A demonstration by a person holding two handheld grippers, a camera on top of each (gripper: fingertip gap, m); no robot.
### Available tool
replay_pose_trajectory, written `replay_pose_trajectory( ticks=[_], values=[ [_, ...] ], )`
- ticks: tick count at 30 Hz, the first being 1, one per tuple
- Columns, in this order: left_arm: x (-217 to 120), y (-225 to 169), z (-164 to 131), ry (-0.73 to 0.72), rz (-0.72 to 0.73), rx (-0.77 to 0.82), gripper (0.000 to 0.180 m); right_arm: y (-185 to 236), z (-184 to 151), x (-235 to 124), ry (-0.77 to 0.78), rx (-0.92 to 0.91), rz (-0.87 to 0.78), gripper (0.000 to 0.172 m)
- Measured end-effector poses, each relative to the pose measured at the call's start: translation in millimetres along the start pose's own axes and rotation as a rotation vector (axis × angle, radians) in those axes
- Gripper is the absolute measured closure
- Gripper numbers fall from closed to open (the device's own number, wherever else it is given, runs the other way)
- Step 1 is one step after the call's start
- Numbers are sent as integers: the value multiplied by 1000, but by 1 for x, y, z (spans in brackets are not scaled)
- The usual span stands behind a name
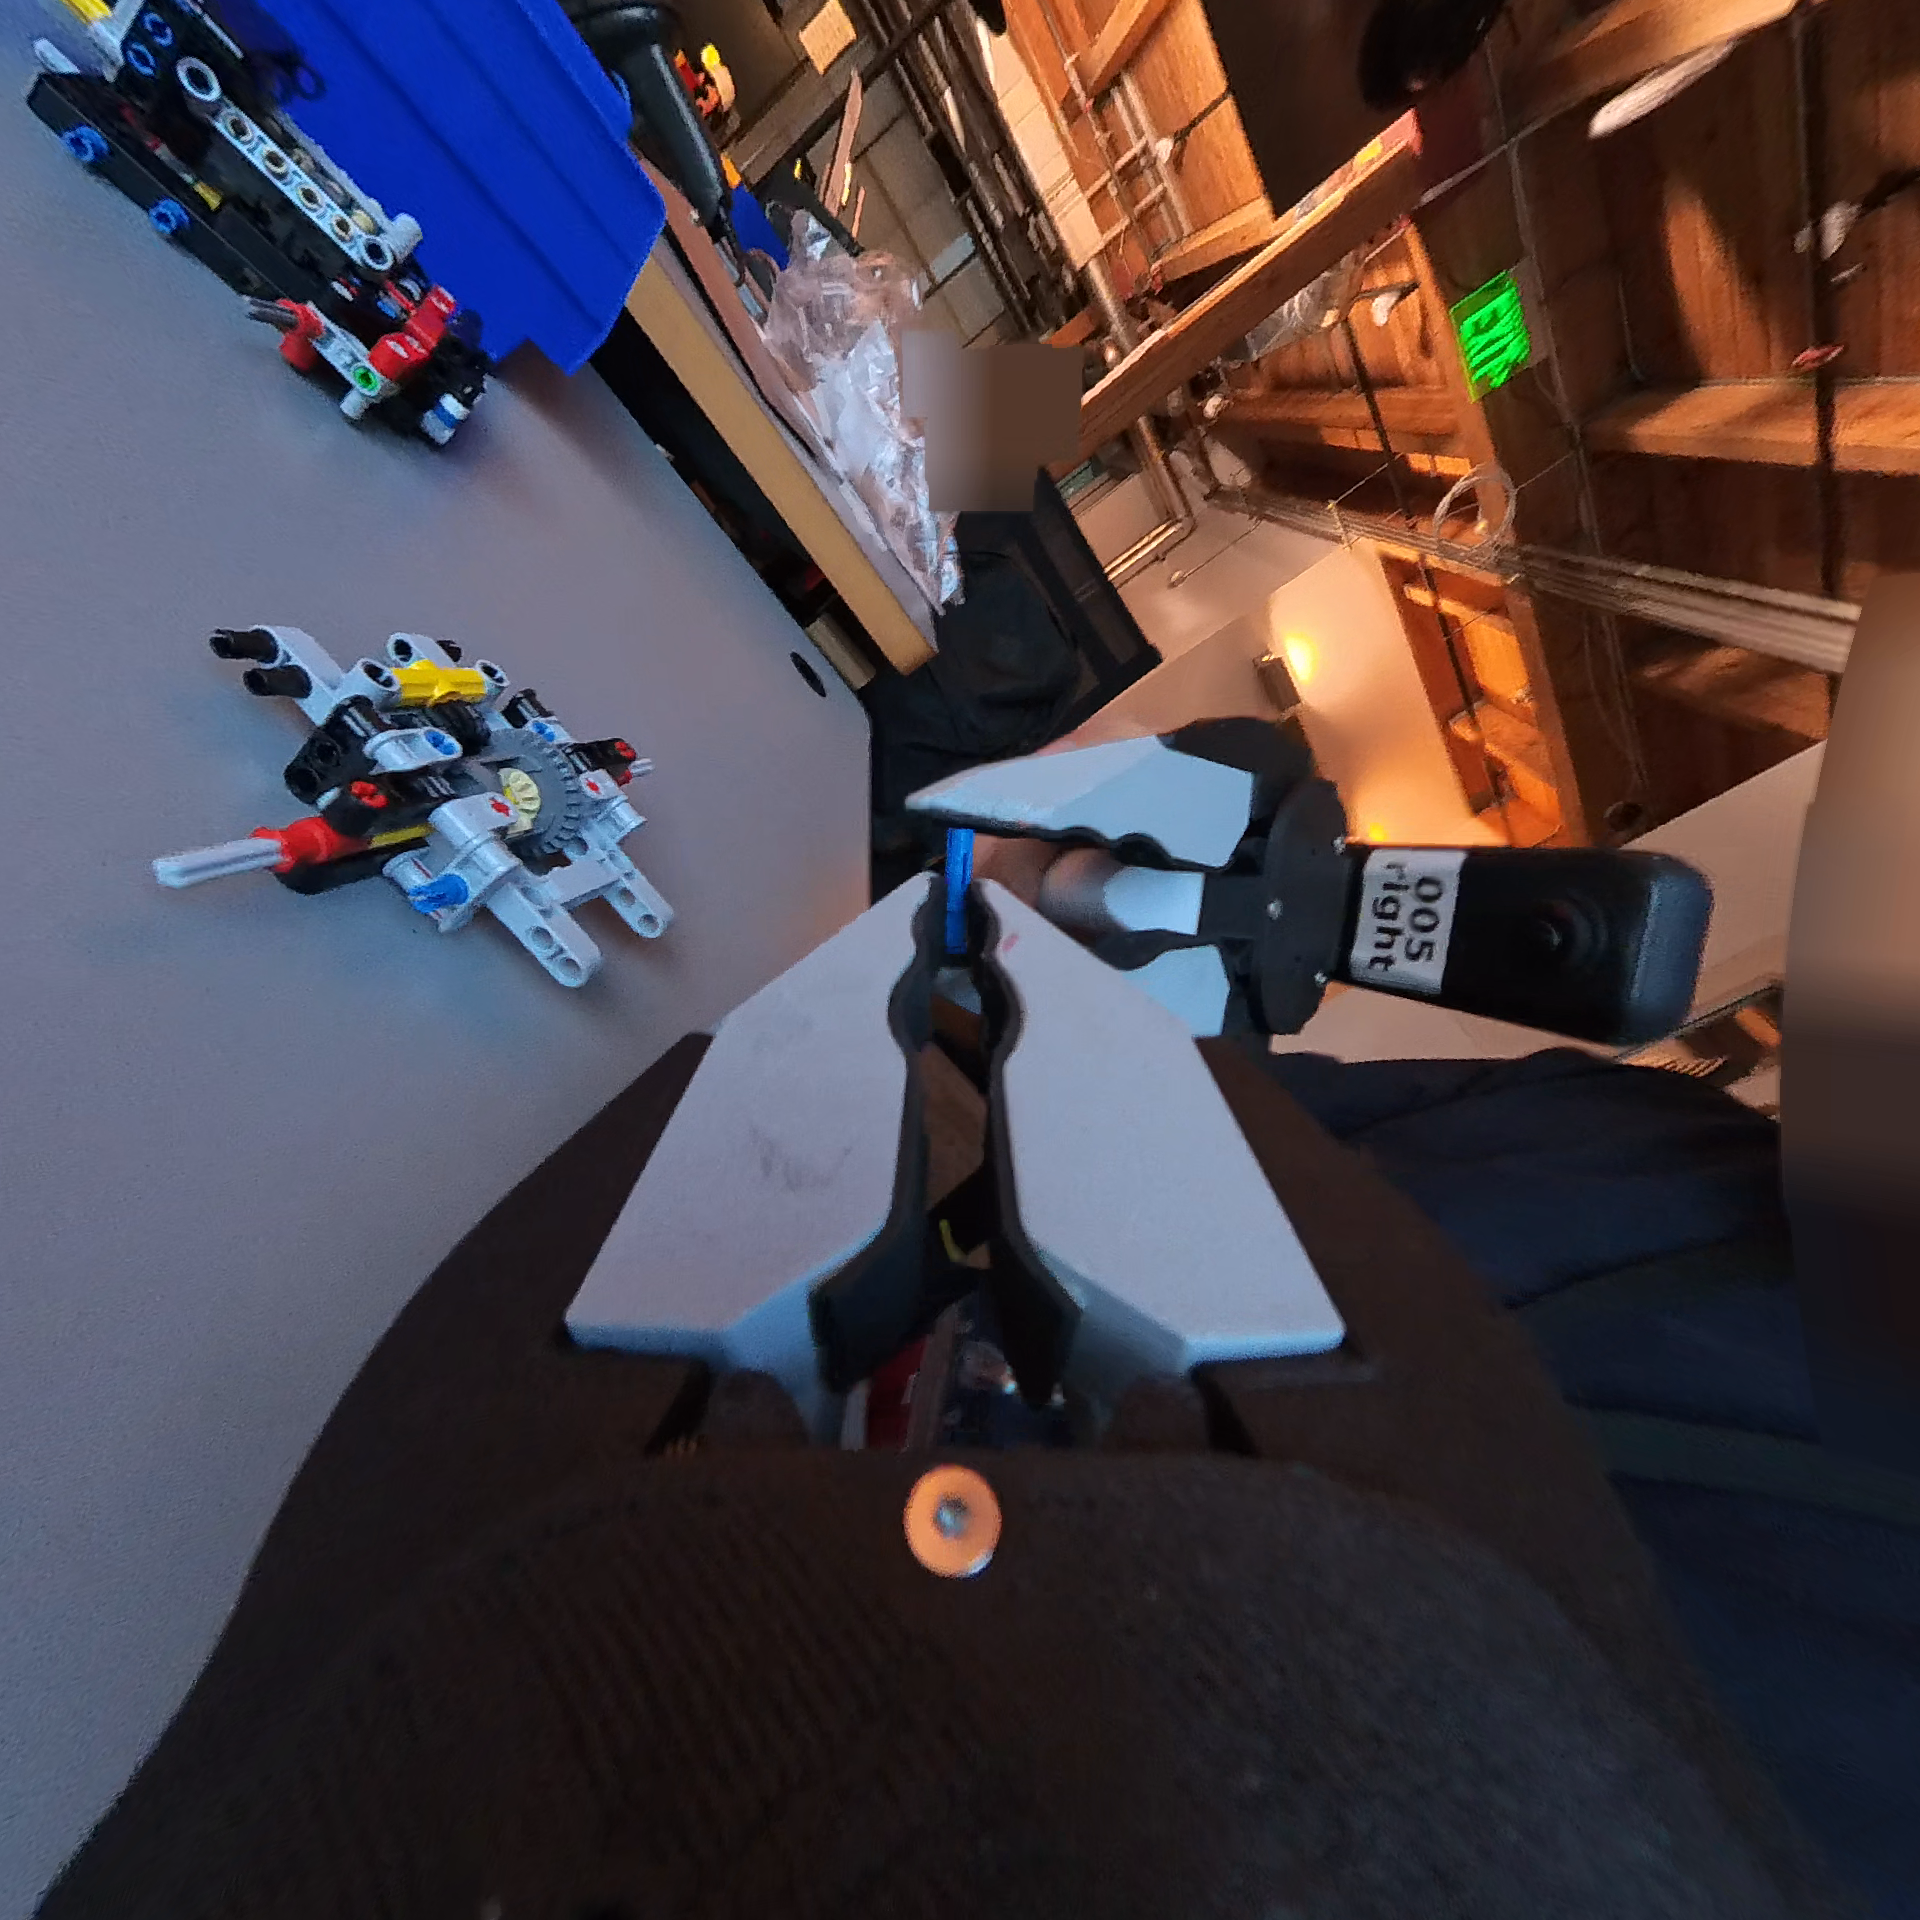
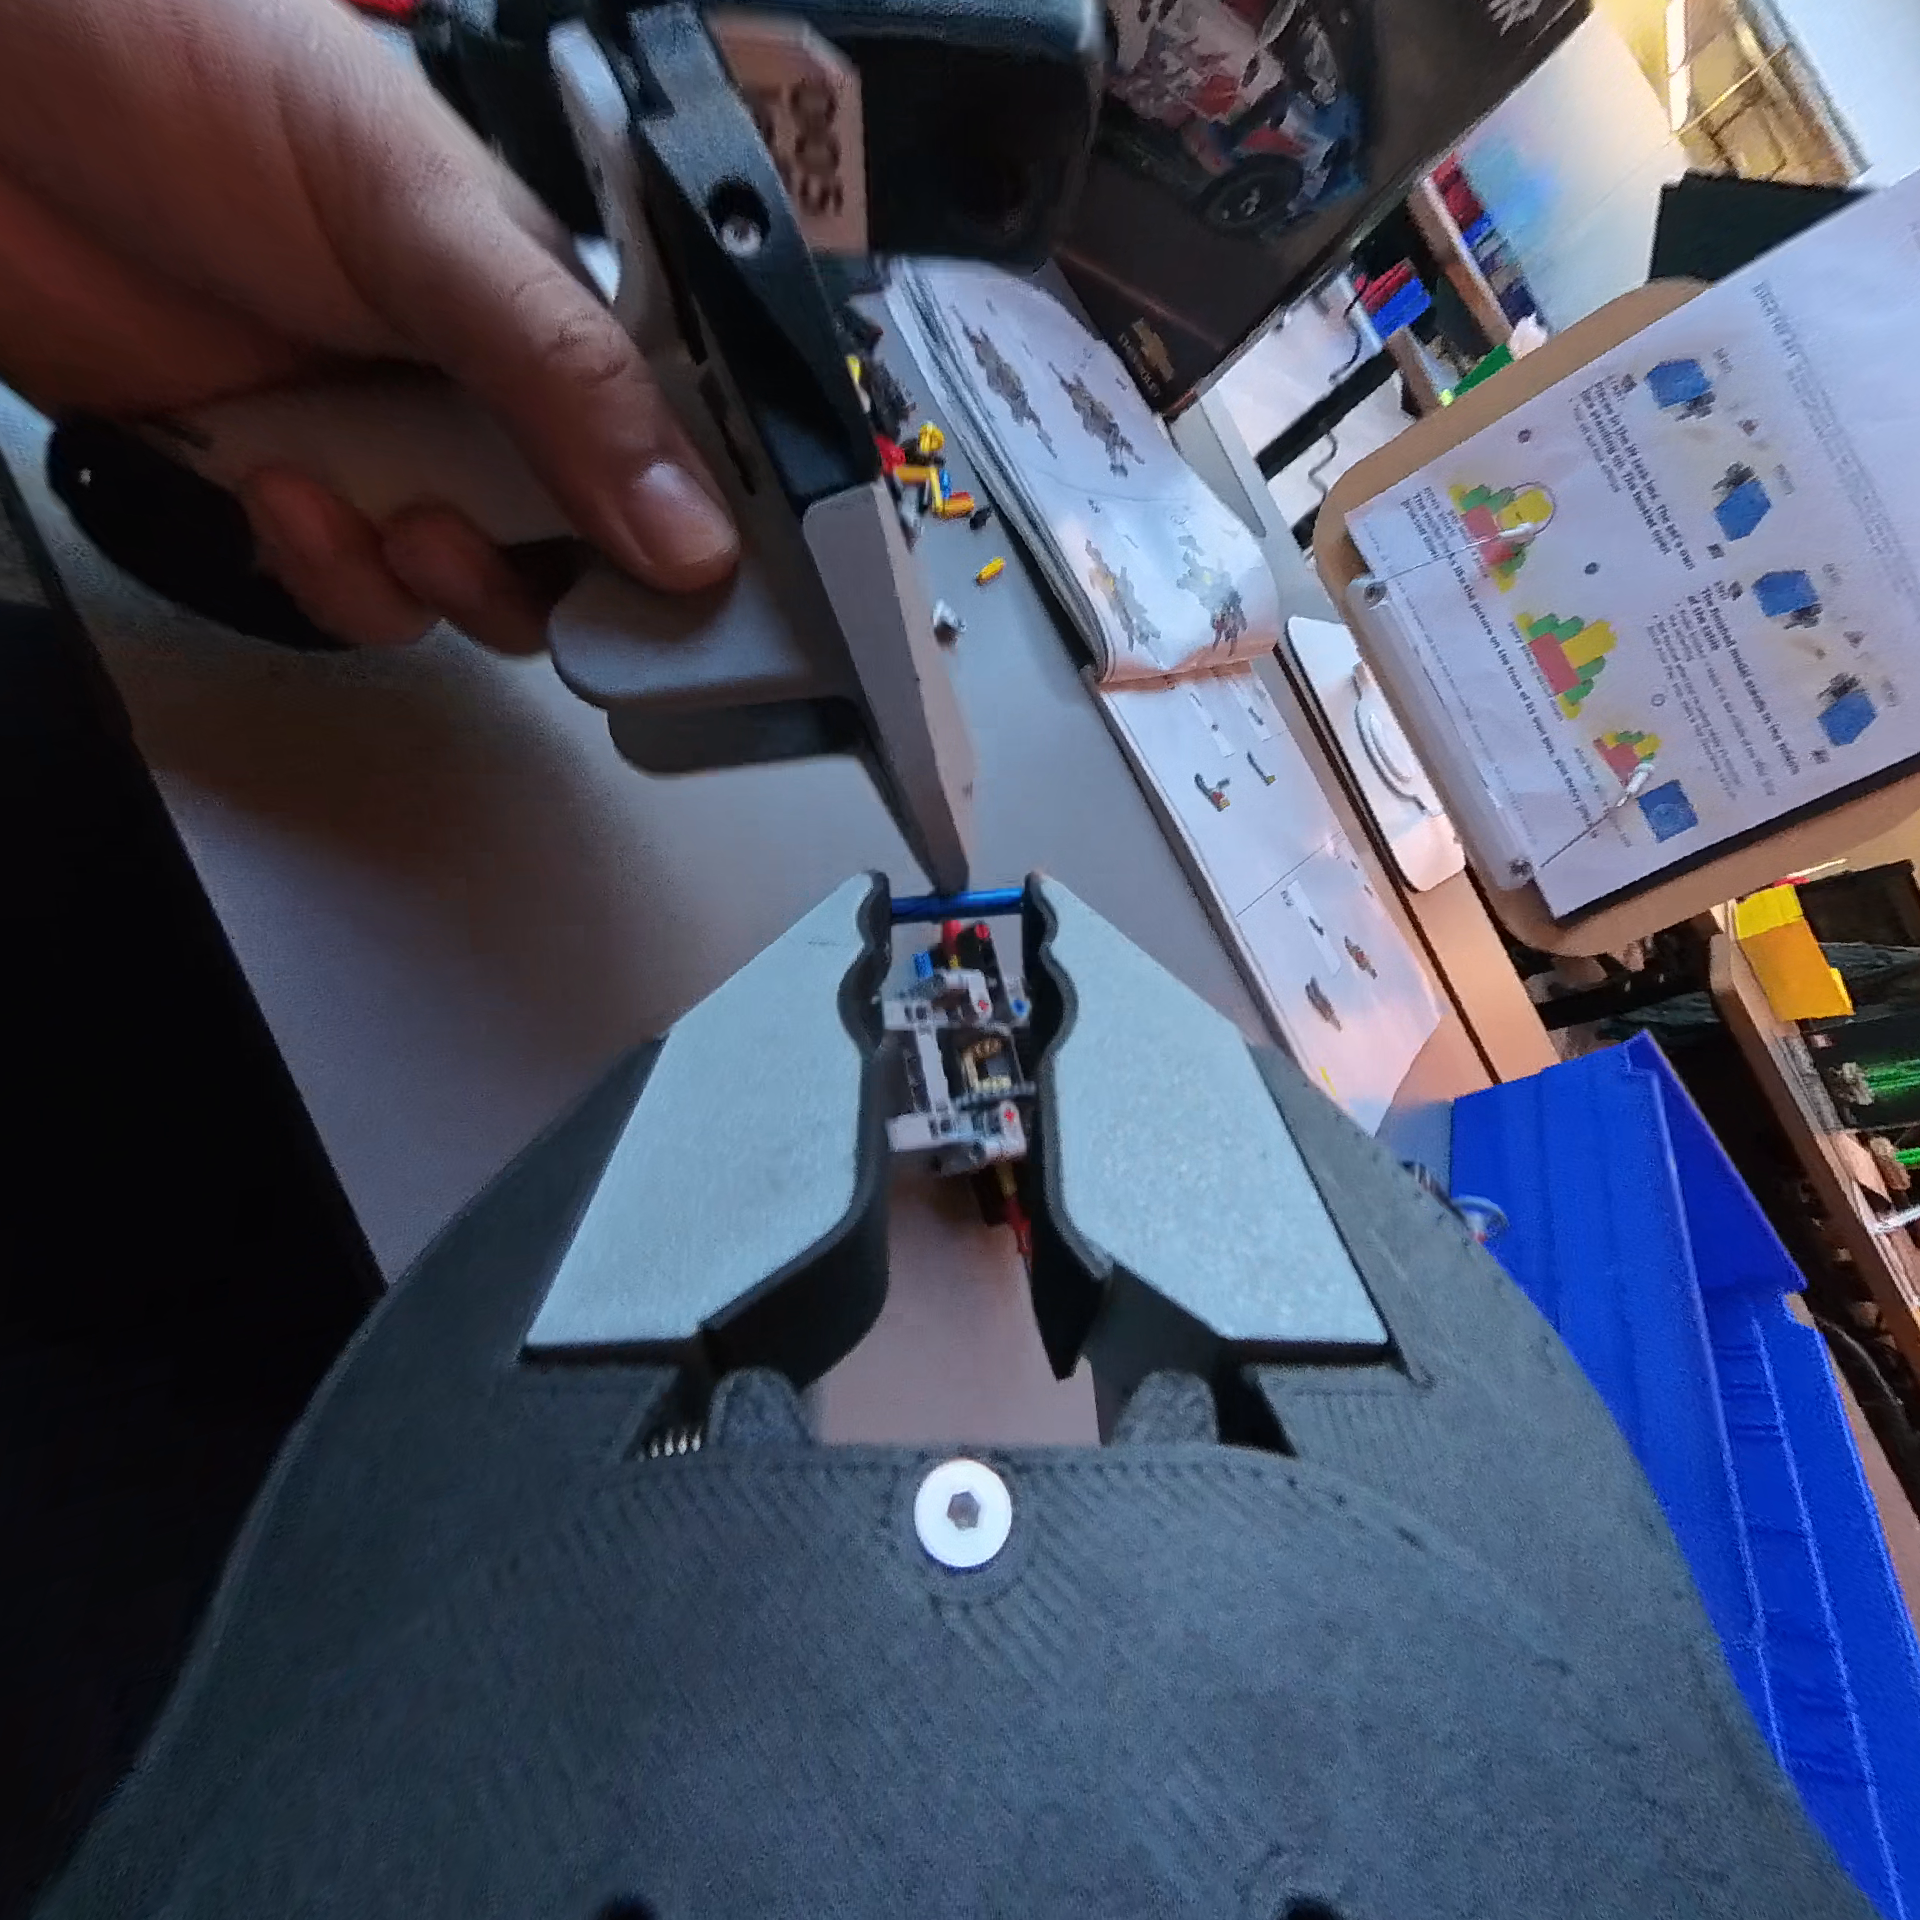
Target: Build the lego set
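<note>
My left gripper point(image 1: 956, 920) is shut across the middle of a small blue pin point(image 1: 958, 883), which sticks up out of its tips, off the grey table's point(image 1: 312, 1143) edge. In the right wrist view my right gripper point(image 2: 958, 925) has the same blue pin point(image 2: 961, 906) lengthwise between its two pads, one pad on each end. The left gripper's tip point(image 2: 935, 821), held by a hand point(image 2: 312, 312), comes down onto the pin from above. In the left wrist view the right gripper's upper finger point(image 1: 1091, 795) lies against the pin's top end; its lower finger is partly hidden.
A grey, black and red brick assembly with a gear point(image 1: 447, 790) lies on the table; it also shows between my right fingers point(image 2: 956, 1039). A larger black assembly point(image 1: 260, 208) and a blue bin point(image 1: 468, 135) stand farther off. An open booklet point(image 2: 1143, 499) and loose small parts point(image 2: 925, 478) lie on the table. Only a small space, under 4 cm, lies between the two pairs of fingers.
</note>
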State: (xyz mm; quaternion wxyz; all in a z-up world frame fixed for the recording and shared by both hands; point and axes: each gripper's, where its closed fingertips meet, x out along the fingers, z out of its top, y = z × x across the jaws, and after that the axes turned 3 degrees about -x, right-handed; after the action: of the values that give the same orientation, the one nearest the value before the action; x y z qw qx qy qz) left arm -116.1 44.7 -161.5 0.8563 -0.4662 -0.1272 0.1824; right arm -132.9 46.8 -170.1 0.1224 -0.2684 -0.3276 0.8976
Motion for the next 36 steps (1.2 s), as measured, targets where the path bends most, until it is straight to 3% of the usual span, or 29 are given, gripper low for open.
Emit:
replay_pose_trajectory(
  ticks=[3, 7, 11, 17, 23, 28, 36],
  values=[
    [-8, 17, 4, 42, 148, 170, 180, -3, -27, -9, 67, 5, 26, 150],
    [-26, 46, 6, 167, 389, 411, 162, -4, -85, -30, 174, 141, 200, 149],
    [-32, 65, 0, 292, 476, 512, 158, -7, -129, -40, 230, 239, 332, 150],
    [-47, 96, 11, 357, 746, 687, 159, 3, -156, -38, 282, 309, 501, 141],
    [-44, 103, 0, 445, 770, 706, 161, 2, -159, -38, 265, 360, 530, 138],
    [-43, 100, -1, 438, 752, 722, 163, 0, -164, -42, 238, 424, 477, 140],
    [-42, 97, 0, 427, 726, 708, 163, -10, -179, -50, 201, 530, 360, 154]
  ],
)
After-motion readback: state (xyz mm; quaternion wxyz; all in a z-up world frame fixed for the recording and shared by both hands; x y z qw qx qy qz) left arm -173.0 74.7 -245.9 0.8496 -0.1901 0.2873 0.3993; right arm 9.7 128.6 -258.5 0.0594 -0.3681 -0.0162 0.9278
